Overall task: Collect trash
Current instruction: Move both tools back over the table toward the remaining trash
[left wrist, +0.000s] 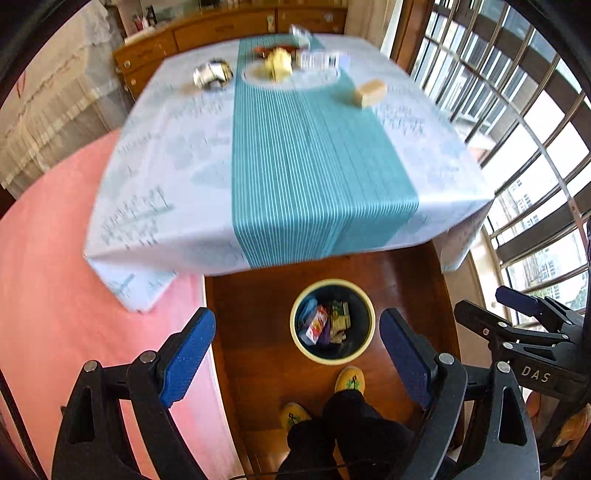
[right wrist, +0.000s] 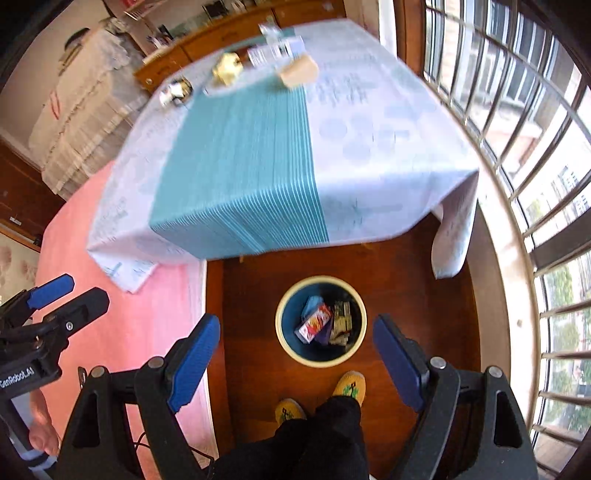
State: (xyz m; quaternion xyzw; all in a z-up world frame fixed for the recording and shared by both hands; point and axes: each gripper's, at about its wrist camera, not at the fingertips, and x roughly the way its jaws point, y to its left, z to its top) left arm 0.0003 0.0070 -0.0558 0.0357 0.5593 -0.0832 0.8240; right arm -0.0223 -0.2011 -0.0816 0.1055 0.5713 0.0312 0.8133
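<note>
A round bin [left wrist: 364,345] [right wrist: 281,334] with a cream rim stands on the wooden floor below the table's near edge and holds several wrappers and cartons [left wrist: 318,325] [right wrist: 314,323]. My left gripper [left wrist: 297,354] is open and empty, high above the bin. My right gripper [right wrist: 295,352] is open and empty, also above the bin. On the far end of the table lie a crumpled foil piece [left wrist: 212,74] [right wrist: 175,92], a yellow crumpled piece [left wrist: 277,63] [right wrist: 227,67], a tan block [left wrist: 370,92] [right wrist: 298,72] and a clear packet [left wrist: 321,59] [right wrist: 275,50].
The table [left wrist: 166,166] [right wrist: 388,166] has a pale cloth with a teal striped runner. A pink rug [left wrist: 48,295] [right wrist: 122,332] lies left. Barred windows [left wrist: 517,129] [right wrist: 535,147] run along the right. A wooden sideboard [left wrist: 207,33] stands behind. The person's yellow slippers [left wrist: 349,380] [right wrist: 349,386] are near the bin.
</note>
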